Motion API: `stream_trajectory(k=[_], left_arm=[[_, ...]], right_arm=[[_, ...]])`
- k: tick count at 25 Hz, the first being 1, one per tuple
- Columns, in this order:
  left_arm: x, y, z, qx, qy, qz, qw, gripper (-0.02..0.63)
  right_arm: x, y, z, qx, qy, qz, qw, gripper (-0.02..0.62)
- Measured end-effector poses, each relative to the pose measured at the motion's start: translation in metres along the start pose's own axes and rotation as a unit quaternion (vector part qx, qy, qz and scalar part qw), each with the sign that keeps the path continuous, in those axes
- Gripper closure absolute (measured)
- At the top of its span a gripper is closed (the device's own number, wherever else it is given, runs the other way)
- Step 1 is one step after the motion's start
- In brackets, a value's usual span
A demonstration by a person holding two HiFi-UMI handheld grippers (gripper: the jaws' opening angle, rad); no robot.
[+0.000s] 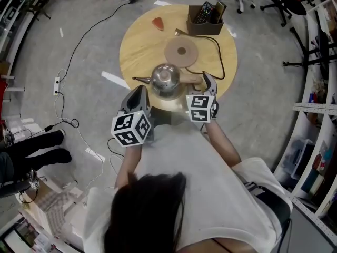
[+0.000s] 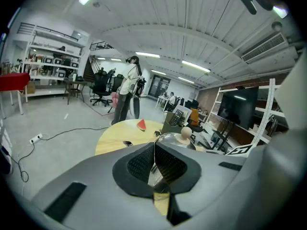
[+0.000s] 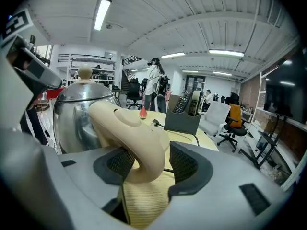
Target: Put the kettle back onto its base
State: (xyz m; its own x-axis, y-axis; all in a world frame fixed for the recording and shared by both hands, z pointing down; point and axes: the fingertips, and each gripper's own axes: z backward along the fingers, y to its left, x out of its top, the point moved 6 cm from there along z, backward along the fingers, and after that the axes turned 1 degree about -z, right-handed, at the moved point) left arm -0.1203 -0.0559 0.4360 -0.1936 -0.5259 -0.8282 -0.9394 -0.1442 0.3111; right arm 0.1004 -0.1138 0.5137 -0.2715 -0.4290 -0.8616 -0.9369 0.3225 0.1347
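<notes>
Right gripper view: ribbed fingers (image 3: 186, 163) straddle smooth cream handle (image 3: 136, 138), steel kettle (image 3: 72, 116).

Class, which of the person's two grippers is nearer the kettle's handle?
Right. The right gripper has the handle of the kettle between its open jaws. The left gripper, jaws shut, sits on the kettle's far side, by the spout.

So the kettle (image 1: 165, 80) is sitting just below the middle of the head view, off its base. It's a shiny steel pot standing upright with a cream knob on the lid, its thin spout pointing left and its chunky cream handle sticking out to the right. The base (image 1: 181, 51), a flat round tan disc, is lying just above it in the frame, with its cord trailing off right.
</notes>
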Motion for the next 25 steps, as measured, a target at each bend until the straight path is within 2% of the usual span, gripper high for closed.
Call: stream_trajectory(k=[5, 9, 14, 21, 25], left_arm=[[-0.002, 0.002, -0.002, -0.001, 0.0, 0.012, 0.9999, 0.578], [-0.005, 0.005, -0.003, 0.001, 0.001, 0.027, 0.9996, 0.578], [-0.005, 0.007, -0.003, 0.001, 0.004, 0.039, 0.9992, 0.578], [-0.008, 0.01, -0.002, 0.001, 0.006, 0.056, 0.9984, 0.578], [-0.009, 0.013, -0.002, -0.001, 0.01, 0.066, 0.9977, 0.578]], right_arm=[[0.001, 0.001, -0.003, 0.005, 0.0, 0.015, 1.0, 0.363], [0.0, 0.004, -0.004, 0.01, -0.001, 0.024, 1.0, 0.411], [0.001, 0.003, -0.005, 0.014, 0.0, 0.022, 1.0, 0.413], [0.001, 0.005, -0.004, -0.005, 0.001, 0.029, 1.0, 0.427], [0.001, 0.003, -0.004, 0.004, -0.006, 0.033, 0.999, 0.438]])
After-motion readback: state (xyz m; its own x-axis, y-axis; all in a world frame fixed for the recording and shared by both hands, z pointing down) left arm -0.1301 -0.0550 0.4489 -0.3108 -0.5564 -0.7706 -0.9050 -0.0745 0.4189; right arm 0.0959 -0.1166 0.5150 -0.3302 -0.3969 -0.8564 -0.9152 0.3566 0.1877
